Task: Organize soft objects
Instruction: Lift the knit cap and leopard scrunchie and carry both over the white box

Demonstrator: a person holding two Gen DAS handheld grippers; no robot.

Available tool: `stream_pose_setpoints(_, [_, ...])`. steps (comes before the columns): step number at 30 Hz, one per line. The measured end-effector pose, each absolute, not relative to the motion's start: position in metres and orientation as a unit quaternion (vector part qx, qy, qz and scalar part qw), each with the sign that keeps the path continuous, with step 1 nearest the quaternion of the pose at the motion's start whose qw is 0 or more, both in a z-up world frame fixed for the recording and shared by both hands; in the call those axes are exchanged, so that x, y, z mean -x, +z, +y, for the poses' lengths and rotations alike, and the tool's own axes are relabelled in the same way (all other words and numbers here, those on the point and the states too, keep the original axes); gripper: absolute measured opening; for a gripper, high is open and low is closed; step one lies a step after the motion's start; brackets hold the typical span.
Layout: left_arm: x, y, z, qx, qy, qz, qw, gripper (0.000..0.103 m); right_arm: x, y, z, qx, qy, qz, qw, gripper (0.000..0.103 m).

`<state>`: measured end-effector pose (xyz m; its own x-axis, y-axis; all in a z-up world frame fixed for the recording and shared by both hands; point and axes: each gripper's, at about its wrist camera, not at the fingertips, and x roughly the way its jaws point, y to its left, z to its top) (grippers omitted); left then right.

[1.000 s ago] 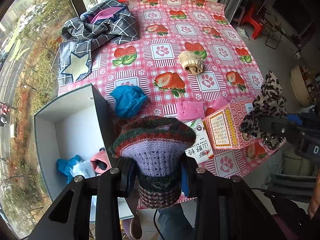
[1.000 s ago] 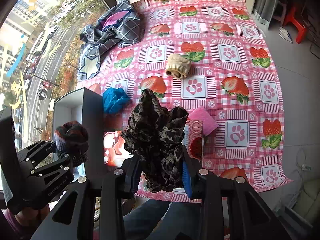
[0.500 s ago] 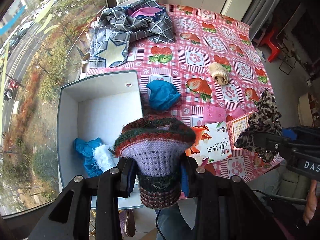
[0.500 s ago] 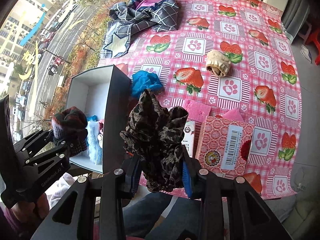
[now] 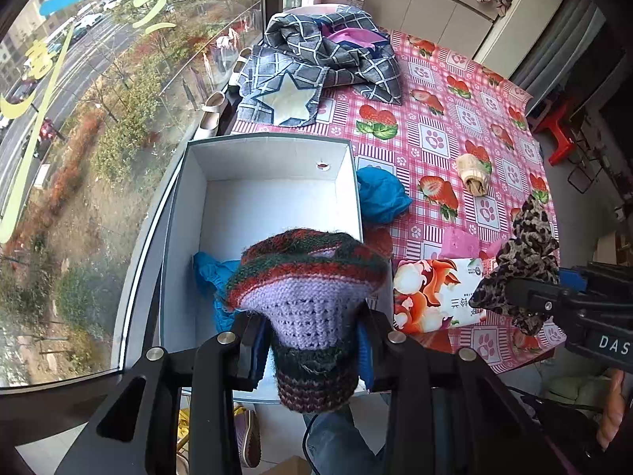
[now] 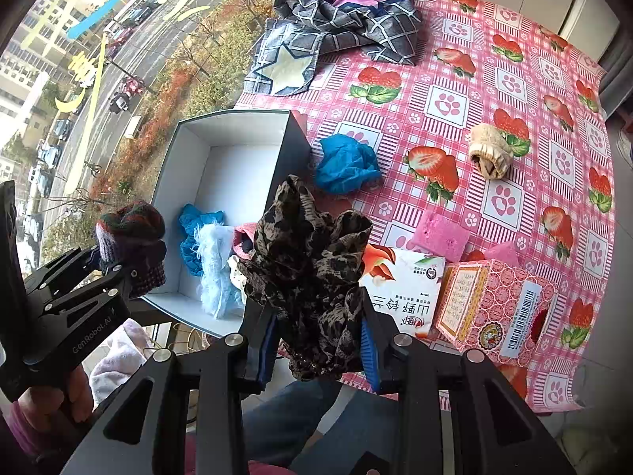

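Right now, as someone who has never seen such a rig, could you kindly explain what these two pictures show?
No robot here: a person holds a two-fingered gripper in each hand, with a fisheye camera on each looking along its fingers. The left camera shows the left gripper, jaws shut on a striped knitted hat, above an open white box that already holds soft items. The right camera shows the right gripper shut on a leopard-print cloth. On the strawberry tablecloth lie a blue cloth, a beige knitted item, a checked garment, pink sponges and printed packets.
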<state>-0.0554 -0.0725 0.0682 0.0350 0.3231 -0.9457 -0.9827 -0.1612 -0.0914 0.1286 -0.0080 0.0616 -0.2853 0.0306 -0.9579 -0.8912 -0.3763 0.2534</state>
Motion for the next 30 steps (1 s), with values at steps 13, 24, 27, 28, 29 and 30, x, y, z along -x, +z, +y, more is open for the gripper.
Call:
stream_pose_setpoints(13, [0.089, 0.067, -0.092, 0.486, 0.617, 0.320, 0.530, 0.039, -0.083, 0.067, -0.024, 0.522, 0.681, 0.401, 0.321, 0.036])
stream_pose_setpoints(24, [0.108, 0.065, -0.105, 0.494, 0.629, 0.310, 0.515, 0.039, -0.058, 0.065, -0.030, 0.533, 0.689, 0.388, 0.302, 0.036])
stream_pose_setpoints(27, [0.111, 0.064, -0.106, 0.495, 0.630, 0.310, 0.512, 0.039, -0.054, 0.064, -0.032, 0.535, 0.690, 0.387, 0.298, 0.036])
stream_pose_setpoints(28, [0.111, 0.064, -0.107, 0.495, 0.631, 0.311, 0.511, 0.039, -0.053, 0.064, -0.032, 0.535, 0.690, 0.386, 0.296, 0.036])
stream_pose_setpoints(29, [0.112, 0.064, -0.107, 0.495, 0.631, 0.311, 0.510, 0.039, -0.052, 0.064, -0.033, 0.536, 0.690, 0.387, 0.295, 0.036])
stream_pose_setpoints(30, [0.112, 0.064, -0.108, 0.495, 0.631, 0.311, 0.510, 0.039, -0.051, 0.063, -0.032, 0.536, 0.690, 0.387, 0.294, 0.036])
